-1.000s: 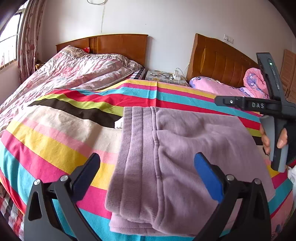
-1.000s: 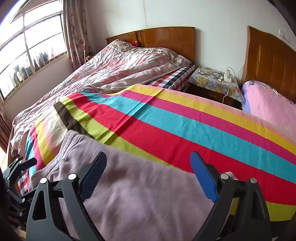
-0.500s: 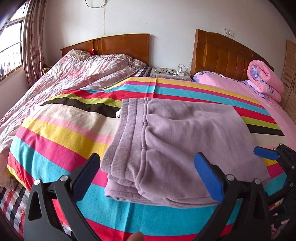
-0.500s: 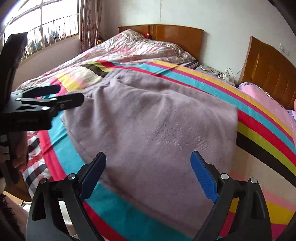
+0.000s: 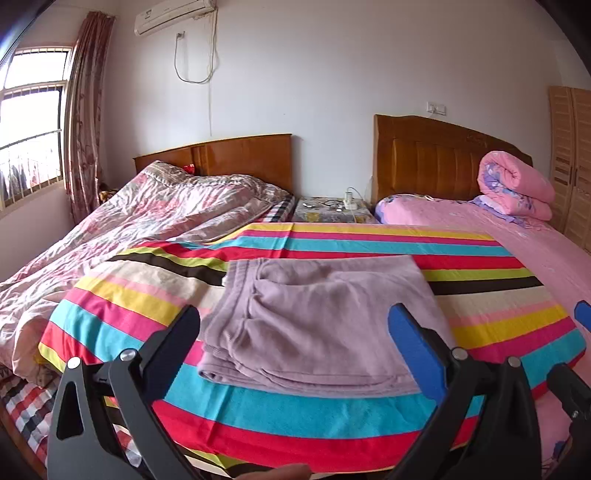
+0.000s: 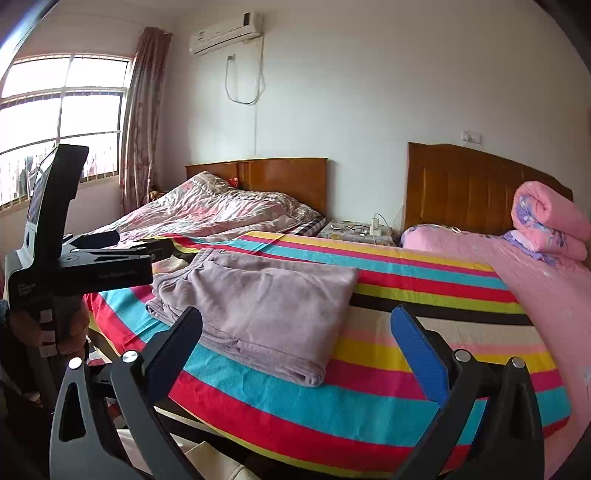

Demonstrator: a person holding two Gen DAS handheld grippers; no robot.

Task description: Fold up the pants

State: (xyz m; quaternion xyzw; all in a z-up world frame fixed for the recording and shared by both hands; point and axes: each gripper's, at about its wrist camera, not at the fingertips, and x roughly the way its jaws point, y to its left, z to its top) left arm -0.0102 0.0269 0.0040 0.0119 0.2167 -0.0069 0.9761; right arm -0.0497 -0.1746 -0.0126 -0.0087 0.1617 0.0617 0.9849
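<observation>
Both tongs, left (image 5: 293,338) and right (image 6: 295,338), gaping, empty, folded mauve pants (image 5: 321,317) on striped sheet (image 5: 491,325), lettering unreadable.

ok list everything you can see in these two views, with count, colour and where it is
pants: 1, mauve, folded on the striped sheet
striped sheet: 1, multicolour, across the beds' near end
floral quilt: 1, pink-grey, rumpled on the left bed
pink sheet: 1, on the right bed
rolled quilt: 1, pink-purple, by the right headboard
headboards: 2, brown wood, against the wall
nightstand: 1, patterned top, between the beds
air conditioner: 1, white, high on the wall
window: 1, left wall
curtain: 1, pinkish, beside the window
left tongs: open, empty
right tongs: open, empty
</observation>
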